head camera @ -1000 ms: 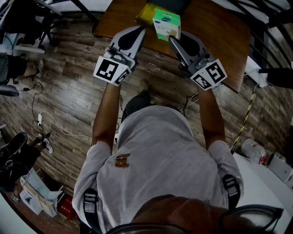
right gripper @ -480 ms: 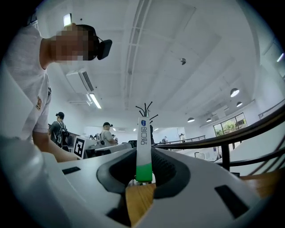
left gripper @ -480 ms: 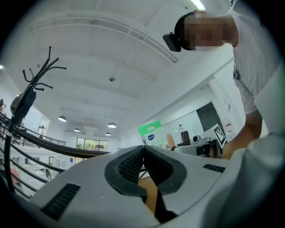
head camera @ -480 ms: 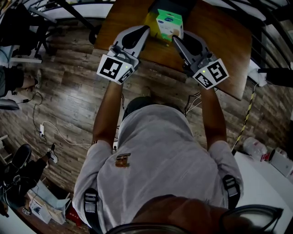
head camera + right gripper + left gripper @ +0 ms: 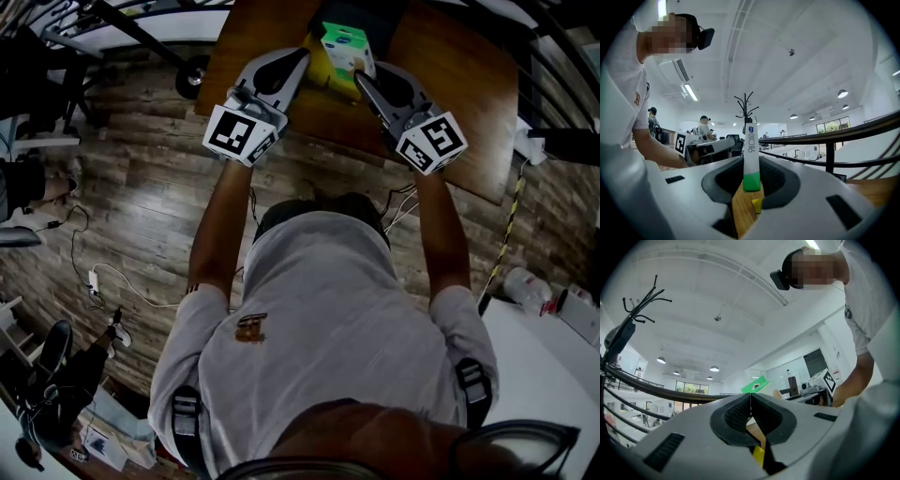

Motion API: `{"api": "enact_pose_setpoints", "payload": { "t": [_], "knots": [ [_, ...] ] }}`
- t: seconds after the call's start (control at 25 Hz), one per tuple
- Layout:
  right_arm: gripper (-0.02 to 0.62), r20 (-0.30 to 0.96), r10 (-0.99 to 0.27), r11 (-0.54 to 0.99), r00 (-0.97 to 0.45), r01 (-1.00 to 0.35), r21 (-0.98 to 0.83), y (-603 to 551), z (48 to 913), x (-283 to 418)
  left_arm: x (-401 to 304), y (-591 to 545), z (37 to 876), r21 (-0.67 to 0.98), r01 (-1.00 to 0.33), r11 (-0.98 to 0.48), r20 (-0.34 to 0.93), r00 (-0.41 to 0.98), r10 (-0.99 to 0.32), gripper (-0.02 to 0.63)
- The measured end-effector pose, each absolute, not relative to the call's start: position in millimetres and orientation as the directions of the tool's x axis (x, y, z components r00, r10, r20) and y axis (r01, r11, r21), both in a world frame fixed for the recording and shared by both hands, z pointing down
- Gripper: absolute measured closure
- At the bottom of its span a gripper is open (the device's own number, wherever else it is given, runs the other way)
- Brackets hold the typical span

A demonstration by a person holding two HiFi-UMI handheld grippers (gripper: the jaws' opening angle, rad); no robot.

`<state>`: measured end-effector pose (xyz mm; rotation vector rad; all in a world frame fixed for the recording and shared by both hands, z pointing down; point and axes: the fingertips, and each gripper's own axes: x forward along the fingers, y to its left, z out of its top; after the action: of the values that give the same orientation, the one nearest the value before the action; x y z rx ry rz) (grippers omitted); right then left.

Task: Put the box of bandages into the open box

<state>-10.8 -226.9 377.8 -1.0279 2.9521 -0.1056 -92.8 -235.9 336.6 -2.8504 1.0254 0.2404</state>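
Holds the box of bandages (image 5: 343, 49) upright, pinched in the right gripper (image 5: 751, 180), just over the yellow open box (image 5: 322, 67) on the wooden table (image 5: 459, 84). Keeps the left gripper (image 5: 750, 401) pressed together, empty, close beside that open box. Beyond: black railing (image 5: 834, 136), coat stand (image 5: 746, 105)

yellow box (image 5: 323, 75) mostly hidden under bandage box (image 5: 343, 49), its opening unseen, table (image 5: 450, 80) cut off by top edge, print on bandage box too small to read
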Motion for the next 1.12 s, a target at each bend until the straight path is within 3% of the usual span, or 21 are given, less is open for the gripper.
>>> {"api": "enact_pose_setpoints", "payload": {
  "t": [0.4,0.68,1.12],
  "knots": [
    [0.492,0.207,-0.641,0.749,-0.739,-0.661,-0.041,-267.4,424.2,-11.5,-93.6,-260.3,347.8,-0.025,-0.623,-0.781,-0.185,0.771,-0.609,0.586],
    [0.494,0.408,-0.586,0.759,-0.700,-0.651,-0.026,-297.6,470.7,-4.9,-83.5,-281.2,355.6,-0.003,-0.636,-0.772,-0.158,0.762,-0.628,0.586],
    [0.492,0.599,-0.498,0.780,-0.627,-0.626,-0.006,-331.0,527.7,-4.7,-76.6,-305.8,375.4,0.015,-0.664,-0.747,-0.133,0.739,-0.660,0.586]
  ]
}}
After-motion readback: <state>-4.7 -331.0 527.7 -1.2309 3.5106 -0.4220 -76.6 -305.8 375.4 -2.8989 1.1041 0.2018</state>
